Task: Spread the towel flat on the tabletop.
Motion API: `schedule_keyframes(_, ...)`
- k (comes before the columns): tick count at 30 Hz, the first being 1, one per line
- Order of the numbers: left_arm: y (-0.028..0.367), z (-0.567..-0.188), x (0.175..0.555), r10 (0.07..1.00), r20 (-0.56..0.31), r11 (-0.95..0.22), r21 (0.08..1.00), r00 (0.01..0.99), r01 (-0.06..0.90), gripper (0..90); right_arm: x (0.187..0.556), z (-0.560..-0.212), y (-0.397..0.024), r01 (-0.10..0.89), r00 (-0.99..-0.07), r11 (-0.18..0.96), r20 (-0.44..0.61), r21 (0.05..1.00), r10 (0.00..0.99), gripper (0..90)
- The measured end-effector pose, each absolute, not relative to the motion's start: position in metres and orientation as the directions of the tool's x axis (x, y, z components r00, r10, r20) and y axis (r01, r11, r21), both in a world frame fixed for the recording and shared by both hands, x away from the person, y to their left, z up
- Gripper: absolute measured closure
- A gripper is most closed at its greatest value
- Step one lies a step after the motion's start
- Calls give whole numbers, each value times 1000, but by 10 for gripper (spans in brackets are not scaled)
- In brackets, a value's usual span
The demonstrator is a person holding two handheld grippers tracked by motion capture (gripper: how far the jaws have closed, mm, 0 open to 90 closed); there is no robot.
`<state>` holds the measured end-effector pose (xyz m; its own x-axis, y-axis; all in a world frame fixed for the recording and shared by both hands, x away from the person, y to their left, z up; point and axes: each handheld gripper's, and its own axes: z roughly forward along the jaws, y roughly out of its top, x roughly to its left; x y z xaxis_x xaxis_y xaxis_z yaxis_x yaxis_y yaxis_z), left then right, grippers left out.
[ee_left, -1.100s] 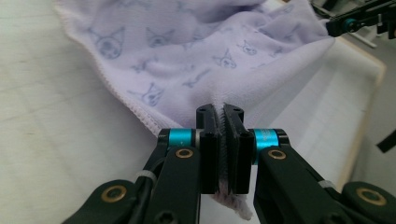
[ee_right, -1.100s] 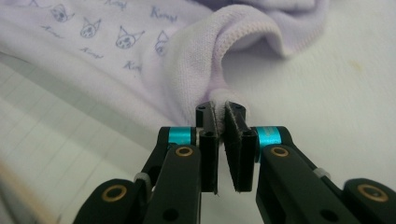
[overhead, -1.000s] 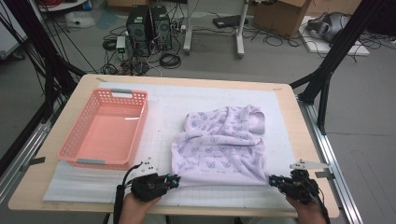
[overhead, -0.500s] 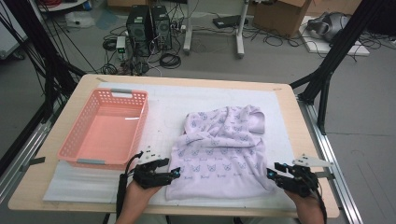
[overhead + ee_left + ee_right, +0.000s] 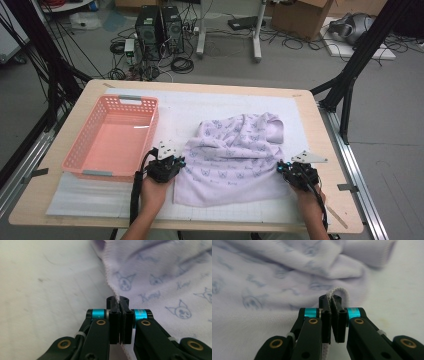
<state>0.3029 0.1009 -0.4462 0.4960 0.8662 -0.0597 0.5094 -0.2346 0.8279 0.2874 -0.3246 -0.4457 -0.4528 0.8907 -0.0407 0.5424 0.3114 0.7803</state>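
- On the white mat of the surface (image 5: 320, 125), just right of the pink basket (image 5: 112, 140), a lilac printed cloth (image 5: 235, 155) is spread, rumpled along its far side.
- At the cloth's edge nearest the basket, the left tongs (image 5: 119, 300) are seen clamped on the hem; their jaws have just been closing, with the hem between them, and the fabric is pinched flat between the pads.
- At the cloth's opposite edge, farthest from the basket, the right tongs (image 5: 332, 298) are likewise clamped; their jaws have just been closing too, and a small loop of hem stands up above the pads.
- In the high view the left tongs (image 5: 165, 165) and right tongs (image 5: 295, 172) are placed at the cloth's two side edges.
- The cloth is judged light, soft and limp: it will sag between the two holds and drape when lifted.
- Hems are judged the best hold, being thicker and less likely to slip than a single layer.
- The basket is seen with nothing in it.
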Motion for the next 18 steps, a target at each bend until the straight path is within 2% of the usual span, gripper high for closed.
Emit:
schedule_keyframes(2,105,-450,308,879,-81,-203,828,470,522,876,288,-445,-329,539,-398,298,-74,788,915,872)
schedule_keyframes(4,105,-449,305,877,-83,-194,840,472,507,833,288,-445,-334,546,-381,253,-32,799,924,869)
schedule_keyframes(5,106,-447,302,874,-95,-176,853,476,492,740,286,-444,-336,546,-377,247,-28,801,926,852)
schedule_keyframes(7,110,-445,297,853,-161,-138,847,496,512,546,282,-443,-340,548,-370,208,12,810,929,721)
schedule_keyframes(8,112,-444,293,840,-171,-141,848,516,511,493,279,-442,-343,546,-369,187,34,817,929,712)
schedule_keyframes(11,116,-445,280,817,-179,-166,838,549,520,427,268,-438,-353,539,-377,141,88,830,922,649)
schedule_keyframes(13,118,-448,271,795,-197,-183,823,573,537,432,261,-437,-358,553,-398,139,113,822,910,613)
schedule_keyframes(18,119,-453,249,762,-243,-195,798,601,570,455,244,-443,-364,594,-426,194,100,781,899,566)
